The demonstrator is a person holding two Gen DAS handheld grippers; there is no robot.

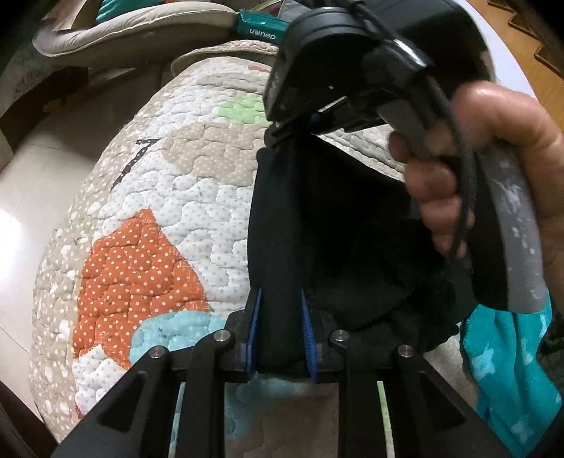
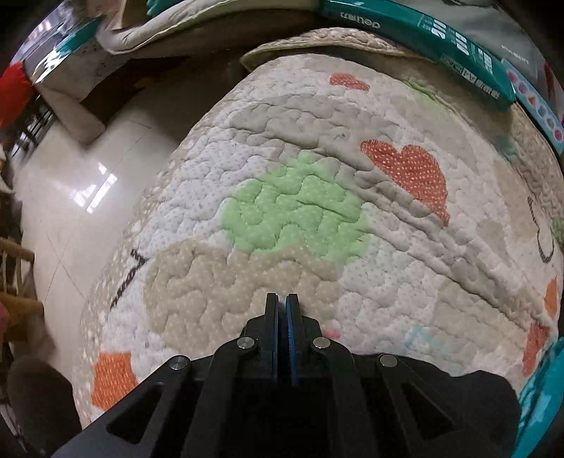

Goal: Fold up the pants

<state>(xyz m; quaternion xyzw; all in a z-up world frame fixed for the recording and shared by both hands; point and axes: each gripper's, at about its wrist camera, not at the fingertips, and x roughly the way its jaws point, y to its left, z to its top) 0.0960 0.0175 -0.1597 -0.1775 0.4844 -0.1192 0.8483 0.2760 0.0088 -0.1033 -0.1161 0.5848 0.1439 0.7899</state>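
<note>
The black pants (image 1: 317, 229) hang in the air above the quilted mat (image 1: 158, 197). My left gripper (image 1: 281, 310) is shut on a thick fold of the pants between its blue pads. In the left wrist view my right gripper (image 1: 292, 128), held by a hand (image 1: 493, 169), pinches the far end of the same fold. In the right wrist view the right gripper (image 2: 282, 303) has its jaws nearly together, and black cloth (image 2: 458, 394) shows under it at the bottom. The quilted mat (image 2: 299, 211) lies below.
A teal box (image 2: 416, 38) and a beige cushion (image 1: 141, 28) lie past the mat's far edge. Teal star-print cloth (image 1: 507, 370) lies at the right. Shiny tile floor (image 2: 77, 197) runs along the mat's left side.
</note>
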